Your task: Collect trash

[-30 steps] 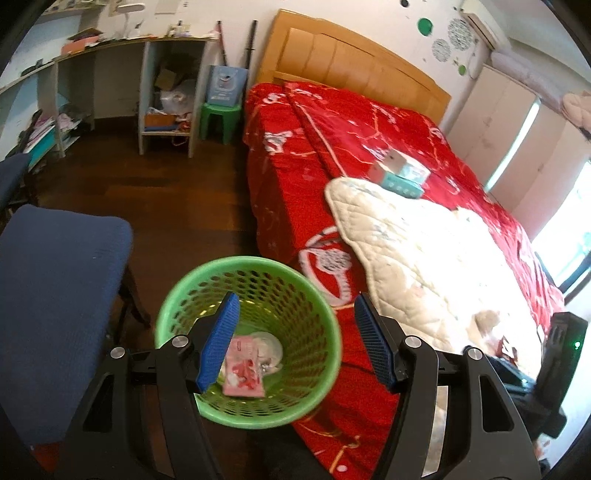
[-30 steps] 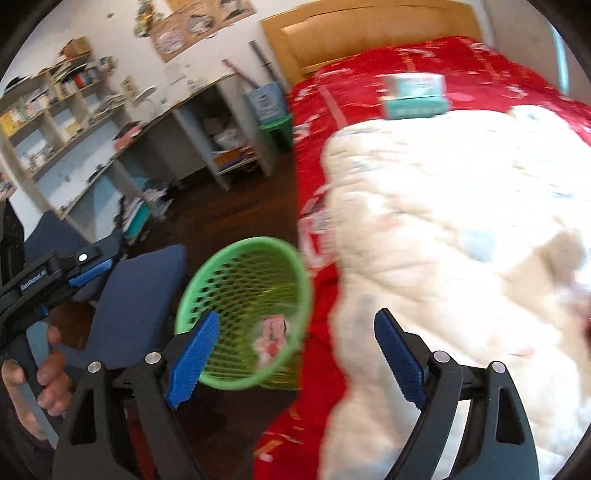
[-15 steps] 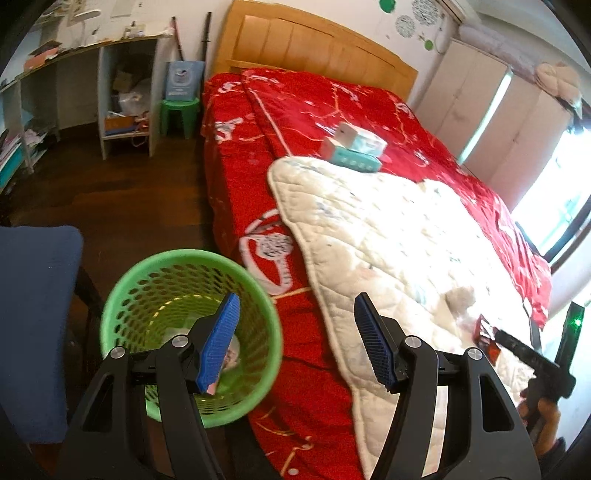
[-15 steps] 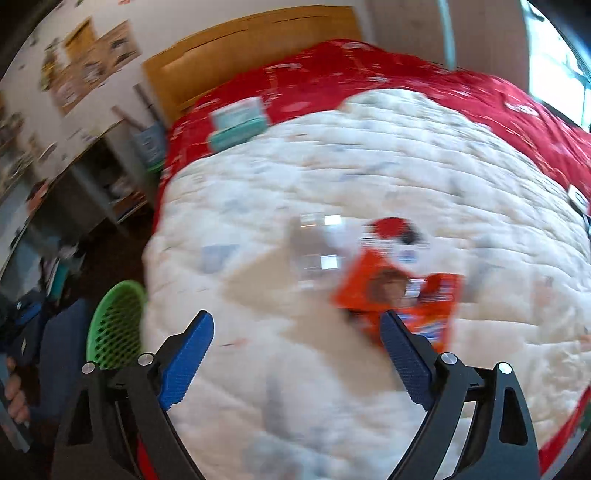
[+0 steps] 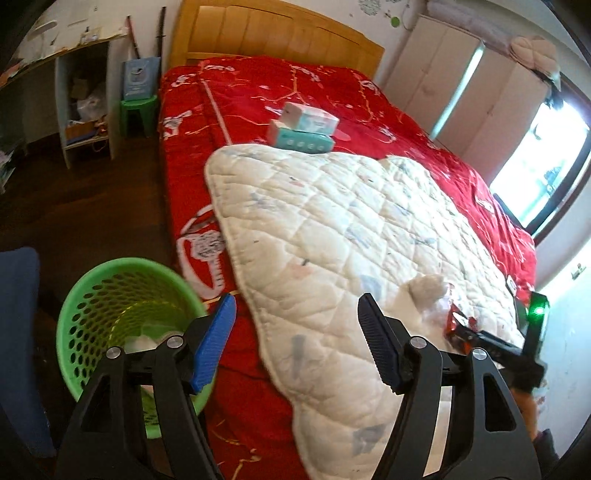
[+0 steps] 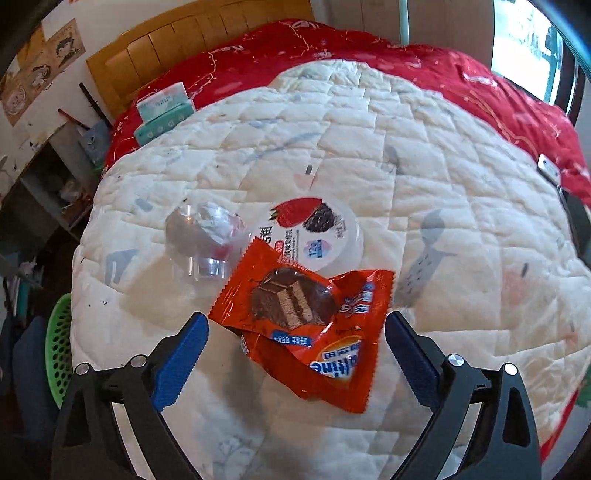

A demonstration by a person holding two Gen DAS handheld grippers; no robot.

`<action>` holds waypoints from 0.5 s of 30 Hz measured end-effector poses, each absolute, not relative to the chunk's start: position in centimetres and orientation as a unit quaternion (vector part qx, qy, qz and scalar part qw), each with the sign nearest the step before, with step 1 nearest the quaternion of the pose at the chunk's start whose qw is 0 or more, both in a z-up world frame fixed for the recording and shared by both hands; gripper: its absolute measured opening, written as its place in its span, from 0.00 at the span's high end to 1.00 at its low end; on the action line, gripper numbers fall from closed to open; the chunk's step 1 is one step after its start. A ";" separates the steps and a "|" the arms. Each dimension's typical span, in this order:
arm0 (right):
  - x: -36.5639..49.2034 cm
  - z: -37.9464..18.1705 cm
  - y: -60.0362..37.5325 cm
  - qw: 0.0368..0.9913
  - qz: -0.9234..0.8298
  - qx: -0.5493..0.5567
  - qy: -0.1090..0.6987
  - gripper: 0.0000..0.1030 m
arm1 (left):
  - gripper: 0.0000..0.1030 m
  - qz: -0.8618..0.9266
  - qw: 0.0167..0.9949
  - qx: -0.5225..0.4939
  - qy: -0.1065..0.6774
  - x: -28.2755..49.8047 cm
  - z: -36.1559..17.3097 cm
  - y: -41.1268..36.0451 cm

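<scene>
An orange snack wrapper (image 6: 306, 317) lies on the white quilt (image 6: 424, 147), with a white yogurt cup (image 6: 314, 232) and a clear crumpled plastic cup (image 6: 203, 236) just behind it. My right gripper (image 6: 295, 350) is open and empty, its blue pads either side of the wrapper's near end. My left gripper (image 5: 295, 339) is open and empty, above the bed edge beside the green mesh basket (image 5: 92, 295), which holds some trash. The wrapper (image 5: 456, 326) and the right gripper also show at the right of the left wrist view.
The bed has a red cover (image 5: 258, 96) and a wooden headboard (image 5: 273, 33). Two stacked tissue boxes (image 5: 303, 129) sit near the pillows end. A blue chair (image 5: 14, 332) stands left of the basket. Shelves and a green stool (image 5: 138, 110) stand on the dark floor.
My right gripper swung from the basket over to the quilt and closed in on the wrapper. My left gripper drifted right, so the basket slid to the left of its view.
</scene>
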State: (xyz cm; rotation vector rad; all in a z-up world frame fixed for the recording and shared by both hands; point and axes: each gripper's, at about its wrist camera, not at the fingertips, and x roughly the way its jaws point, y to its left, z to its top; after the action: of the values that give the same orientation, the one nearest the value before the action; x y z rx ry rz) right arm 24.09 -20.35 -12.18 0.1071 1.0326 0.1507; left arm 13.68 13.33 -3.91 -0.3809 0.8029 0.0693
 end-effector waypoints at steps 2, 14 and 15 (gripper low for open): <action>24.4 -12.8 -20.4 0.863 0.066 0.047 0.498 0.10 | 0.33 0.027 0.902 -0.182 0.391 14.5 -3.8 12.6; 23.3 -12.1 -22.4 0.866 0.077 0.045 0.492 0.43 | 0.32 -0.041 0.888 -0.171 0.425 19.7 -6.0 4.7; 23.1 -12.0 -22.7 0.866 0.079 0.046 0.491 0.44 | 0.32 -0.050 0.886 -0.168 0.429 20.2 -6.4 3.5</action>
State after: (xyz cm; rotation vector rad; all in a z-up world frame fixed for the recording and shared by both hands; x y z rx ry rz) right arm 23.06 -22.66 -11.99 0.0955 1.0286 0.1644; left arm 20.23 3.46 -6.37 -0.3490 0.8919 -0.1039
